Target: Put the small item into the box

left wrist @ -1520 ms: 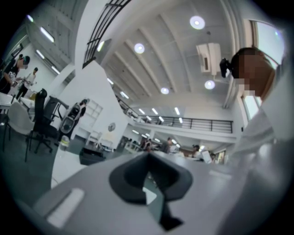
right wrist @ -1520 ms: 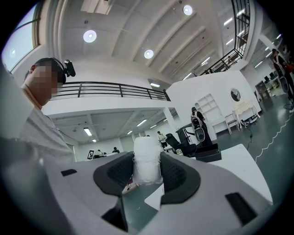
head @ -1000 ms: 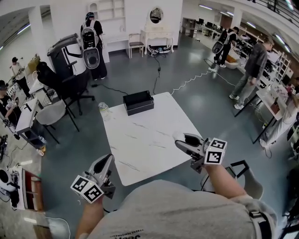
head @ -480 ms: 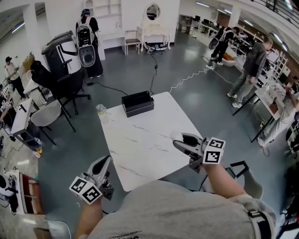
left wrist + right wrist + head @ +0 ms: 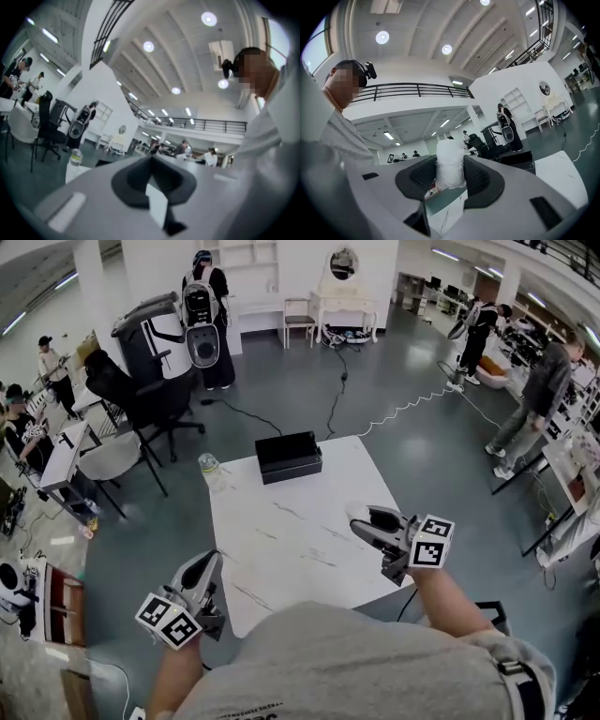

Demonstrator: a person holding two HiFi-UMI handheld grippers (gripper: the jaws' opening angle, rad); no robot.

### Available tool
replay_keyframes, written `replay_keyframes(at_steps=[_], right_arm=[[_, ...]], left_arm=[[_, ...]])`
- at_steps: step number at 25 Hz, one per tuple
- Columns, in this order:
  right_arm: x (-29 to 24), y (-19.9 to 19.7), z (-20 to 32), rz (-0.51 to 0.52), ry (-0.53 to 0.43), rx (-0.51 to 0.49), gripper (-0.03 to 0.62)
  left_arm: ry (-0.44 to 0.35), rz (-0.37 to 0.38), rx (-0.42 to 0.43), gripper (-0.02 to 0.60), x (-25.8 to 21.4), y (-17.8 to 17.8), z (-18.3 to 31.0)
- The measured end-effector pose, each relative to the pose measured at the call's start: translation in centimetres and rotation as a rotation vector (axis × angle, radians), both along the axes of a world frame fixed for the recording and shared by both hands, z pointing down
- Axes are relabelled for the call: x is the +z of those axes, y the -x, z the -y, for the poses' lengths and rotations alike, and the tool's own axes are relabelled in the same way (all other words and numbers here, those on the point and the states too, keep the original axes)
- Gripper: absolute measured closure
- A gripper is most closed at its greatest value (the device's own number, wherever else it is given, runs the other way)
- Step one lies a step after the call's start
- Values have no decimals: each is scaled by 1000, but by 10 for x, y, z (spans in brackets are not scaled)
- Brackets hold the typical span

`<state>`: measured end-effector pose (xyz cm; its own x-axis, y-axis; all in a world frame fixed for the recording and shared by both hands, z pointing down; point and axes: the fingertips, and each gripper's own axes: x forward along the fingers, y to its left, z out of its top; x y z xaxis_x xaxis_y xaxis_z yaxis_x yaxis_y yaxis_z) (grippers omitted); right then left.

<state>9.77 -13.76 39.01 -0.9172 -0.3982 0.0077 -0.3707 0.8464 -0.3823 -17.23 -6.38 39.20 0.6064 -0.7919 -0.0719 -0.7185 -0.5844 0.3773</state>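
Note:
A black open box (image 5: 289, 457) stands at the far edge of the white marble table (image 5: 291, 531). My right gripper (image 5: 362, 520) hovers over the table's near right part, shut on a small white crumpled item (image 5: 358, 513). In the right gripper view the item (image 5: 449, 164) sits clamped between the dark pads (image 5: 480, 177), with the box (image 5: 516, 159) ahead to the right. My left gripper (image 5: 207, 563) hangs off the table's near left corner. The left gripper (image 5: 151, 165) has its jaws together with nothing between them.
A clear plastic bottle (image 5: 208, 468) stands at the table's far left corner, next to the box. Black office chairs (image 5: 150, 404) and a desk (image 5: 66, 456) stand to the left. Cables (image 5: 394, 409) run over the floor beyond the table. Several people stand around the room.
The whole view has shifted: table and box now lie a little lower and further right in the picture. Both grippers travelled along and keep their pose; the white item stays gripped.

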Motion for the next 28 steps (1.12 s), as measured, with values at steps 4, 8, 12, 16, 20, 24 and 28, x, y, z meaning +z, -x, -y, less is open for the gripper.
replay_keyframes(at_steps=[4, 8, 12, 16, 20, 24, 28], right_arm=[[-4, -25, 43, -9, -19, -75, 424], [-1, -54, 92, -22, -27, -125, 424], [9, -79, 134, -30, -23, -136, 424], [18, -88, 161, -37, -16, -144, 424], [25, -78, 185, -74, -22, -143, 424], [24, -55, 206, -136, -65, -125, 424], [33, -22, 231, -243, -111, -91, 424]], left_arm=[[4, 9, -84, 575, -2, -28, 31], [5, 16, -159, 575, -4, -57, 70], [23, 35, -201, 575, -2, -77, 103], [50, 48, -216, 575, 4, -86, 127], [58, 72, -211, 575, 9, -78, 150], [46, 93, -163, 575, 9, -58, 175], [47, 110, -84, 575, 21, -32, 204]])
